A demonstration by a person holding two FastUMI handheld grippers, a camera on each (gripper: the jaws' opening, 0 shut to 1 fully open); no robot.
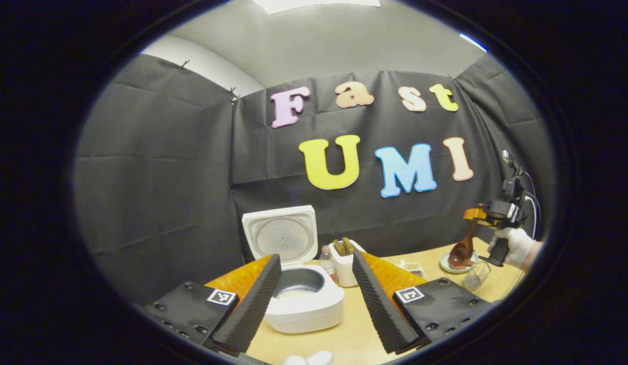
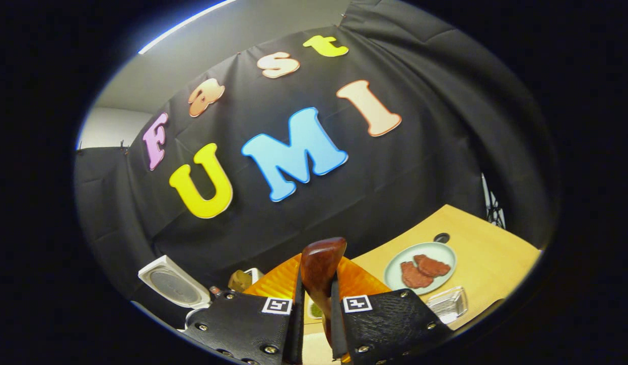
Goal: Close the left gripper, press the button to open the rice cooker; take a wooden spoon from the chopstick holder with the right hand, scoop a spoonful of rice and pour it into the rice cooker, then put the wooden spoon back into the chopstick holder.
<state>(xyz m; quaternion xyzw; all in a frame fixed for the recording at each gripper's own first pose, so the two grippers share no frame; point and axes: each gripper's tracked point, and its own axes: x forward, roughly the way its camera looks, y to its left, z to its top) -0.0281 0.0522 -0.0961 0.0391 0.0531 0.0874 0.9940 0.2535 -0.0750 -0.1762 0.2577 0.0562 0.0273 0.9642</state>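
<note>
Now: wooden spoon (image 2: 321, 268) | clamped upright between right gripper (image 2: 316, 309) fingers

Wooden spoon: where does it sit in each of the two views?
Left gripper view: wooden spoon far right, hanging bowl-down from the right gripper above a plate.
Right gripper view: bottom centre, its handle clamped between the fingers.
Shared landmark: the rice cooker's raised white lid.

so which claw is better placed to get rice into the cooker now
Right. The right claw is shut on the wooden spoon; the left claw is open and empty, facing the open rice cooker.
</note>
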